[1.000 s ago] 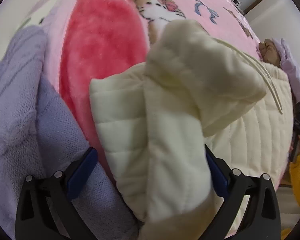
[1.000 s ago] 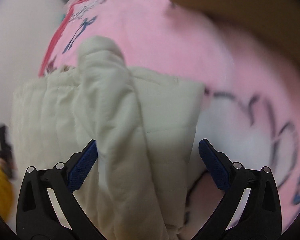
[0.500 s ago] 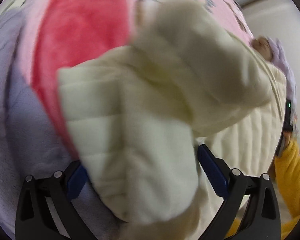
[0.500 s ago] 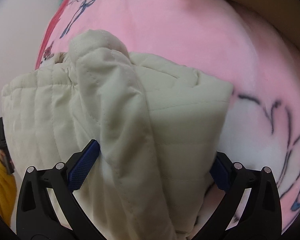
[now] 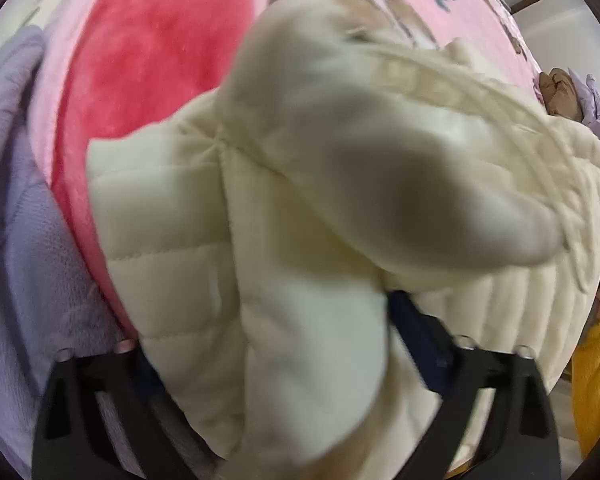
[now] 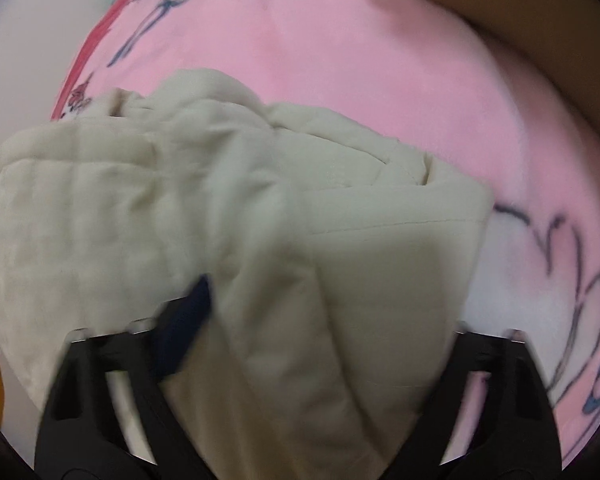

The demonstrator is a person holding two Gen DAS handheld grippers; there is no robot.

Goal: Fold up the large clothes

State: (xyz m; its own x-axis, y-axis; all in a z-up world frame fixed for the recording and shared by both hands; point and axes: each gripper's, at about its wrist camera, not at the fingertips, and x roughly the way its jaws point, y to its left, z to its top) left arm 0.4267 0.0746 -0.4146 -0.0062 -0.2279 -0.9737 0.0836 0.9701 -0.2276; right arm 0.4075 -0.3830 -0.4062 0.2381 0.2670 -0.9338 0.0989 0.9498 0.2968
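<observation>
My left tongs (image 5: 272, 344) stand with a thick fold of the cream quilted jacket (image 5: 339, 208) bunched between the two fingers; the right blue pad (image 5: 413, 332) shows against the cloth and the left one is buried under it, so I read the tongs as pinching the jacket, though the view is blurred; my right tongs (image 6: 323, 320) likewise have a wad of the same jacket (image 6: 260, 216) between them, with the left blue pad (image 6: 186, 320) pressed into the fabric and the right finger hidden behind the fold; I take that as a pinch as well.

Outward from the left tongs, the jacket rises in a padded hump with a thin cream cord (image 5: 495, 92) running over its far right side; it lies on a pink plush blanket (image 5: 160, 40) with a deep red patch at far left and cartoon drawings at the far edge; a lavender knitted garment (image 5: 16, 208) lies just beside the jacket on the near left; a brown and lilac soft toy (image 5: 559, 92) sits at far right, and a yellow sleeve (image 5: 595, 376) shows at near right.

Outward from the right tongs, the jacket spreads to the left over the same pink blanket (image 6: 339, 48), whose dark line drawings lie to the right; a brown surface (image 6: 539, 16) crosses the far right corner.
</observation>
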